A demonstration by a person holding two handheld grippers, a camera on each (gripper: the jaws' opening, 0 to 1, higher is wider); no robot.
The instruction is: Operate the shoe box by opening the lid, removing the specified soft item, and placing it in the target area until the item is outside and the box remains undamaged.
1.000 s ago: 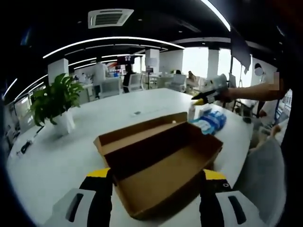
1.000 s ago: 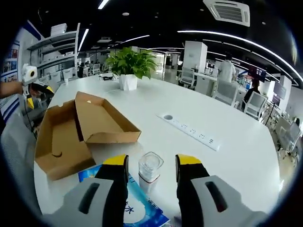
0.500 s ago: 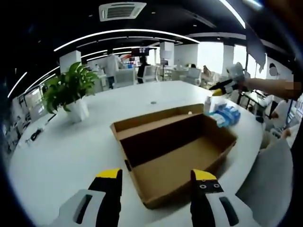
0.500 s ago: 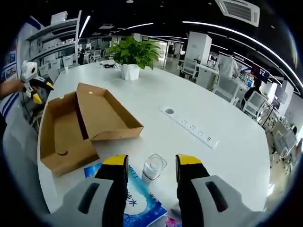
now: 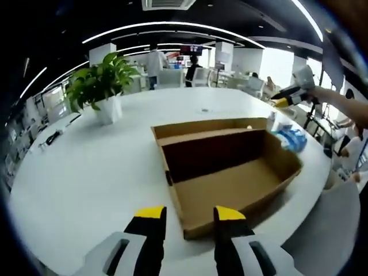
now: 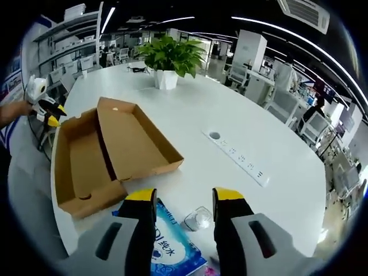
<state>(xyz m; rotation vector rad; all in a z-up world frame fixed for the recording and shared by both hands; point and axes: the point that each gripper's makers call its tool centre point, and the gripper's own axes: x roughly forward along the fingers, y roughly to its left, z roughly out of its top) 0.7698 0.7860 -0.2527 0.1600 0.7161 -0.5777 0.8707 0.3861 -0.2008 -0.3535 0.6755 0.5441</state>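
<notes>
Shoe box (image 5: 230, 172) brown cardboard, lid flipped open, interior bare; left gripper (image 5: 187, 215), right gripper (image 6: 183, 196) spread, empty.

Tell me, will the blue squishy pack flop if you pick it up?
Probably. The blue pack looks like a soft plastic wrapper, so it would likely sag and dent. Its shiny film might slip in the right tongs. It lies flat, so rolling seems unlikely.
</notes>
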